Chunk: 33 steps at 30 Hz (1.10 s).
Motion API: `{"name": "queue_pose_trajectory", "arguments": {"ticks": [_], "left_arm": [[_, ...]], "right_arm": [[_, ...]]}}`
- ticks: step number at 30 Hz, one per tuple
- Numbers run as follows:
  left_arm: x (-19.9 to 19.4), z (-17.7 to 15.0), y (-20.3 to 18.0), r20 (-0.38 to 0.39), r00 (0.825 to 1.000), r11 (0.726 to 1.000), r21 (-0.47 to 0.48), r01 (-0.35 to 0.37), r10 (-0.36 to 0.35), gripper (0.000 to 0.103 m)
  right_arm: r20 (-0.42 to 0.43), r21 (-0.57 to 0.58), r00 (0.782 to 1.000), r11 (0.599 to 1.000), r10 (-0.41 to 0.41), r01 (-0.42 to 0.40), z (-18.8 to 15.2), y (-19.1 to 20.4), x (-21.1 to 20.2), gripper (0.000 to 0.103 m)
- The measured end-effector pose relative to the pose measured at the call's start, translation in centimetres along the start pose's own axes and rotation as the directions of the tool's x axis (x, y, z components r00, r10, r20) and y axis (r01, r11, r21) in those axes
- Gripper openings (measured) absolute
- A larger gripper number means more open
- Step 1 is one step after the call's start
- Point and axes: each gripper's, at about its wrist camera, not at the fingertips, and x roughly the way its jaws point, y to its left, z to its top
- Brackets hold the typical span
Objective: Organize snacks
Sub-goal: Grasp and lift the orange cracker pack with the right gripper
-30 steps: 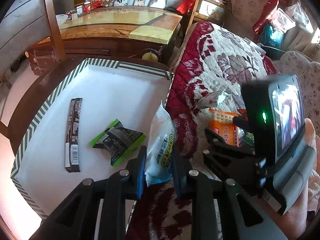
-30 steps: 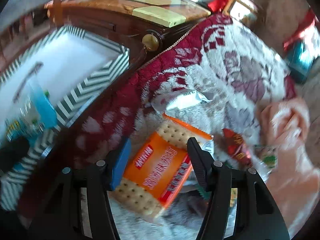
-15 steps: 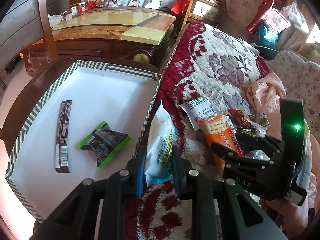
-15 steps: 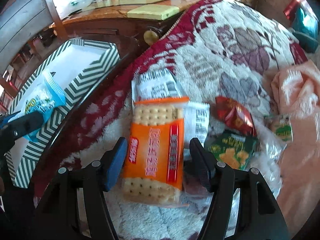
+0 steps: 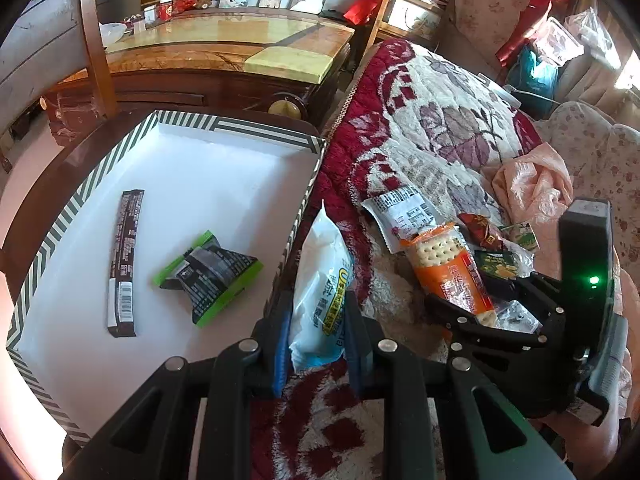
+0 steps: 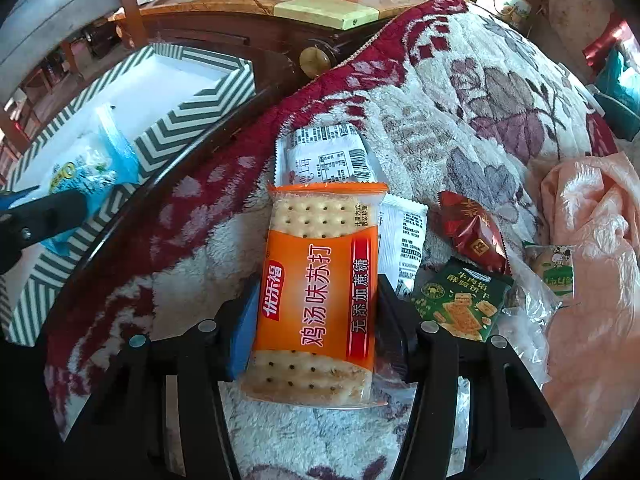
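My left gripper (image 5: 316, 312) is shut on a white and blue snack bag (image 5: 322, 284), held upright over the blanket just right of the striped white box (image 5: 224, 128). In the box lie a dark chocolate bar (image 5: 124, 256) and a green and black packet (image 5: 210, 274). My right gripper (image 6: 316, 300) has its jaws against both sides of an orange cracker pack (image 6: 320, 296) on the blanket; that pack also shows in the left wrist view (image 5: 448, 268). A white barcode packet (image 6: 326, 158), a red candy (image 6: 472, 232) and a green biscuit packet (image 6: 460, 304) lie beside it.
A red and cream floral blanket (image 5: 440, 128) covers the sofa. A pink cloth (image 6: 592, 216) lies at the right. A dark wooden table (image 5: 224, 60) with a marble top stands behind the box. A small green packet (image 6: 554, 268) sits by the cloth.
My right gripper has lowered and its jaws have narrowed onto the orange cracker pack. My left gripper, still holding the white bag, has shifted right from over the box edge to over the blanket.
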Motion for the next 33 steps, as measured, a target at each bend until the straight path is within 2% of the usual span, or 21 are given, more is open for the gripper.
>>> {"name": "queue_pose_trajectory", "arguments": {"ticks": [9, 18, 33], "left_arm": [[-0.9, -0.3, -0.3, 0.026, 0.999, 0.999, 0.018, -0.046, 0.046, 0.025], [-2.1, -0.1, 0.7, 0.049, 0.996, 0.997, 0.012, -0.079, 0.078, 0.025], [-3.9, 0.7, 5.5, 0.076, 0.985, 0.987, -0.037, -0.155, 0.157, 0.025]], "right_arm": [[0.059, 0.045, 0.993, 0.993, 0.106, -0.109, -0.4, 0.2, -2.5, 0.054], [0.106, 0.025, 0.98, 0.985, 0.167, -0.17, 0.9, 2.0, -4.6, 0.054], [0.114, -0.035, 0.967, 0.974, 0.228, -0.226, 3.5, 5.8, -5.6, 0.054]]}}
